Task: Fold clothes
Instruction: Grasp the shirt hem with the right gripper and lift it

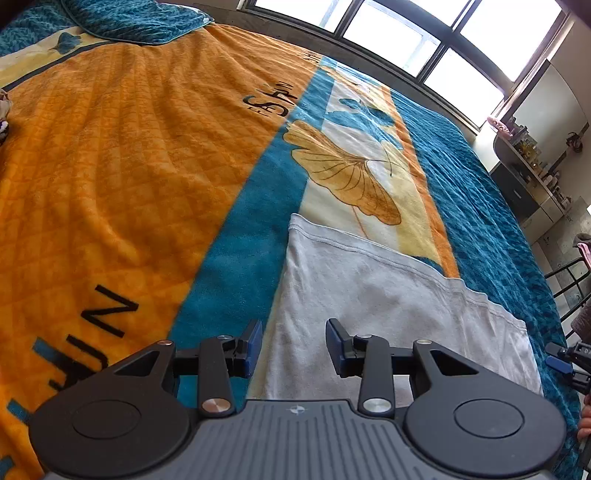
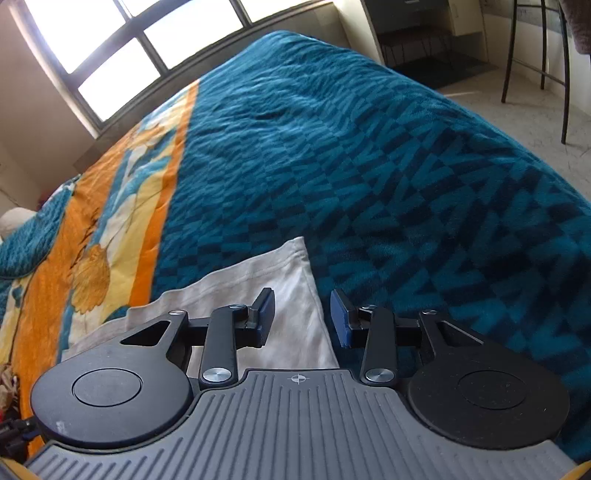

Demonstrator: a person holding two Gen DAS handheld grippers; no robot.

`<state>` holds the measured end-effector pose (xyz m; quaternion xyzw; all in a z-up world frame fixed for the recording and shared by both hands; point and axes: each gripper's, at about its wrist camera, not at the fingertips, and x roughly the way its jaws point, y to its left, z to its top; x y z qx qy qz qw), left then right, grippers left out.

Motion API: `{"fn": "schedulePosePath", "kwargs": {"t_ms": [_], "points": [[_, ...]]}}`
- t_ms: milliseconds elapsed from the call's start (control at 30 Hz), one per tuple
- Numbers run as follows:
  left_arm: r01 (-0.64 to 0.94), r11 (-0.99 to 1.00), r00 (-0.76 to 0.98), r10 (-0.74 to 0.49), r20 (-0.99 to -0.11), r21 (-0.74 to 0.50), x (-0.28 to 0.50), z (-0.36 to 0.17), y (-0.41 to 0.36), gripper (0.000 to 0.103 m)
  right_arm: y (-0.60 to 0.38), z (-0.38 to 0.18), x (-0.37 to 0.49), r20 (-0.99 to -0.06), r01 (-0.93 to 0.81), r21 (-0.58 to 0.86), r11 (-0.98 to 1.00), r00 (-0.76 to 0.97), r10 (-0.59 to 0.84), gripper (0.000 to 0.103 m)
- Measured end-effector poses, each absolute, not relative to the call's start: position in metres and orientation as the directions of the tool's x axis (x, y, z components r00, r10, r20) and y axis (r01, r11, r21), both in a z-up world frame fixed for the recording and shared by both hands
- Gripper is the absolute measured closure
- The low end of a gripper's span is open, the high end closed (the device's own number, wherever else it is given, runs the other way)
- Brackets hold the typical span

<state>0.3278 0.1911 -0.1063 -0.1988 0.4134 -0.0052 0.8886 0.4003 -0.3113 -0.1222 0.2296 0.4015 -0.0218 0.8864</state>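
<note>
A: Garment position?

B: White garment [image 1: 388,314] lies flat on the bed blanket [image 1: 129,166], hemmed edge [image 1: 369,251] at the far side. It straddles the teal band, the cream leaf-print strip and the darker teal zigzag area. In the right wrist view the same cloth [image 2: 280,280] shows one corner pointing away, its right edge running along the zigzag teal [image 2: 406,184].

A: Surroundings?

B: Orange quilted panel with black lettering [image 1: 273,99] to the left of the cloth. A golden leaf motif [image 1: 343,173] just beyond the hem. Teal pillow or throw [image 1: 140,18] at the far-left end of the bed. Window [image 1: 424,37] along the far wall; a cluttered shelf unit [image 1: 528,155] at right. Dark metal chair legs [image 2: 535,48] on the floor past the bed edge. Nothing lies on the garment itself.

A: Grippers?

B: Left gripper [image 1: 293,347] low over the cloth's left edge, blue pads spread apart, nothing between them. Right gripper [image 2: 303,317] over the right edge, pads likewise spread; left pad above cloth, right pad above blanket. Contact with the fabric: cannot tell. The right gripper's tip [image 1: 561,360] appears at the left view's right margin, just beside the cloth's corner.
</note>
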Motion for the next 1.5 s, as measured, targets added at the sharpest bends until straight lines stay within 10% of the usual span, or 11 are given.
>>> {"fn": "schedulePosePath", "kwargs": {"t_ms": [233,467,900,1033,1500], "points": [[-0.18,0.902,0.651,-0.19,-0.735,-0.392,0.346,-0.126,0.201,0.065,-0.317,-0.154,0.459,-0.745,0.23,0.398,0.888,0.646,0.166,0.063],[-0.195,0.892,0.661,-0.188,-0.726,-0.408,0.358,-0.135,0.211,0.065,-0.314,-0.156,0.461,-0.688,0.154,0.442,0.884,0.691,0.223,0.097],[-0.208,0.834,0.692,-0.244,-0.679,-0.512,0.428,-0.14,0.219,0.076,-0.321,-0.151,0.447,-0.68,0.18,0.447,0.876,0.705,0.202,0.097],[-0.206,0.867,0.682,-0.205,-0.702,-0.454,0.437,-0.138,0.212,0.102,-0.321,-0.155,0.448,-0.689,0.19,0.446,0.875,0.697,0.2,0.097],[-0.099,0.947,0.771,-0.121,-0.625,-0.305,0.382,-0.078,0.184,0.103,-0.315,-0.104,0.404,-0.603,0.135,0.451,0.882,0.774,0.19,0.098]]}}
